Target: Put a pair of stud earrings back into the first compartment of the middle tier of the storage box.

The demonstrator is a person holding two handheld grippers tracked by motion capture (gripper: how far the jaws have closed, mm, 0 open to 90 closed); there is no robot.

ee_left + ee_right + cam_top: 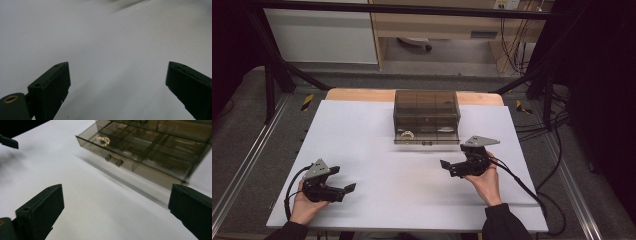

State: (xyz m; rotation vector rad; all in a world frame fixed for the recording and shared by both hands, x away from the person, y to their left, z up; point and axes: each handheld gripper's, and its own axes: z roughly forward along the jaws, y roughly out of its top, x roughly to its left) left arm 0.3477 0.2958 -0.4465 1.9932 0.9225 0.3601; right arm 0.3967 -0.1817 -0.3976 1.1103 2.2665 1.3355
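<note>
Right gripper [451,167]: jaws spread wide, nothing between them, pads clear of everything. It sits right of centre in the high view, jaws pointing toward the frame's left, hand [484,182] wrapped around the body from below. In the right gripper view [116,213] both black jaws rise from the bottom corners with bare white sheet between them. Smoked-plastic drawer box [426,116] stands at upper centre of the high view, near the far edge of the bench [362,150], well apart from both grippers. Its bottom drawer [130,157] is pulled out toward the person; a gold ring-like piece [102,140] lies in the drawer's compartment at upper centre-left of the right gripper view, small metal handle [114,160] on the drawer front just below it. Left gripper [343,180]: jaws also wide, empty, low at lower left of the high view, pointing right, held by the left hand [304,202]. Left gripper view [117,82] shows plain white surface between its jaws, blurred near the top. Cables trail from both grippers toward the bottom of the frame.
</note>
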